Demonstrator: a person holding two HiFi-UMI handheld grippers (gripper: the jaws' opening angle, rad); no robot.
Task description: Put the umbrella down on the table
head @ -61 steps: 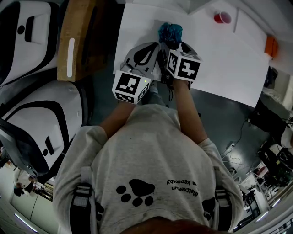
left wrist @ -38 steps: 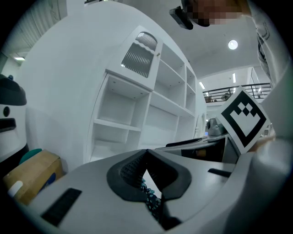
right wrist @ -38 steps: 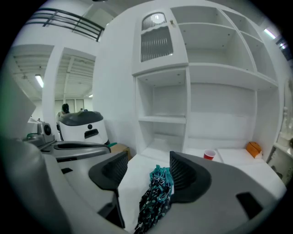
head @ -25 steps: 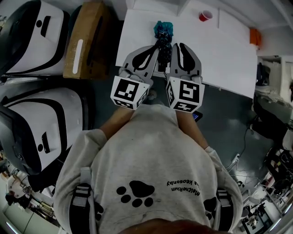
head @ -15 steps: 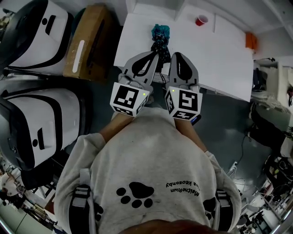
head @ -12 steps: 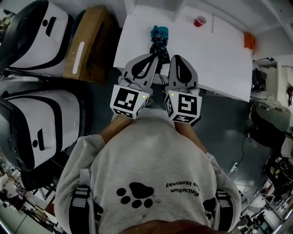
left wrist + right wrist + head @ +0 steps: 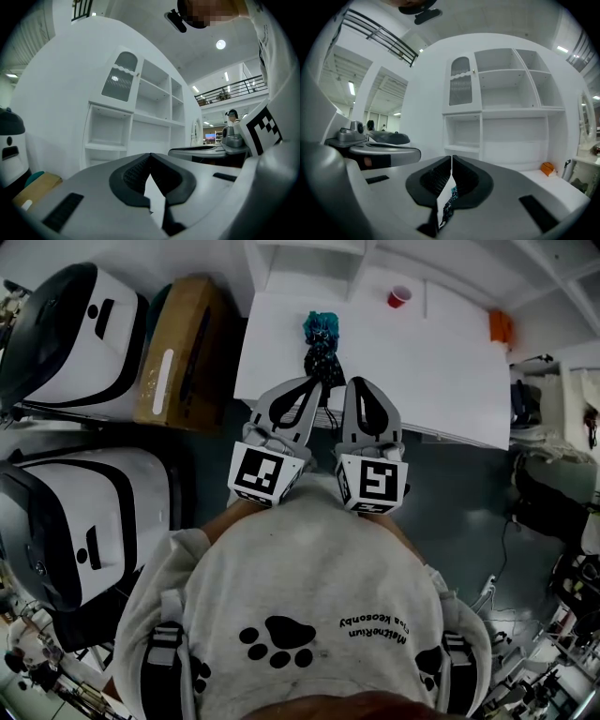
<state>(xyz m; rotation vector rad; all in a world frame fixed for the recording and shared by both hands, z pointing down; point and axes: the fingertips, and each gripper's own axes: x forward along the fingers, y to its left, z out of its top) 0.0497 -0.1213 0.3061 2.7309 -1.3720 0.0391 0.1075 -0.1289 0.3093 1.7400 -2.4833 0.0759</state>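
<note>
Head view: dim overall. The white table is the brightest surface, evenly lit, without hard shadows. The floor beside the table is underexposed. Straight edges around the table bow from wide-angle distortion. Gripper views: bright and diffuse. A ceiling lamp glares, and a black vignette rings both frames.

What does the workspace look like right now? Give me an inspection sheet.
Surface: white table.
Job's things: umbrella lying on the table near its left end, free of both grippers.
Clutter: red cup; orange object at the right end.
Grippers: left gripper and right gripper shut, empty, at the table's near edge.
Cables: thin cable on the floor, right.
Surroundings: shelf unit, cardboard box, white machines.
</note>
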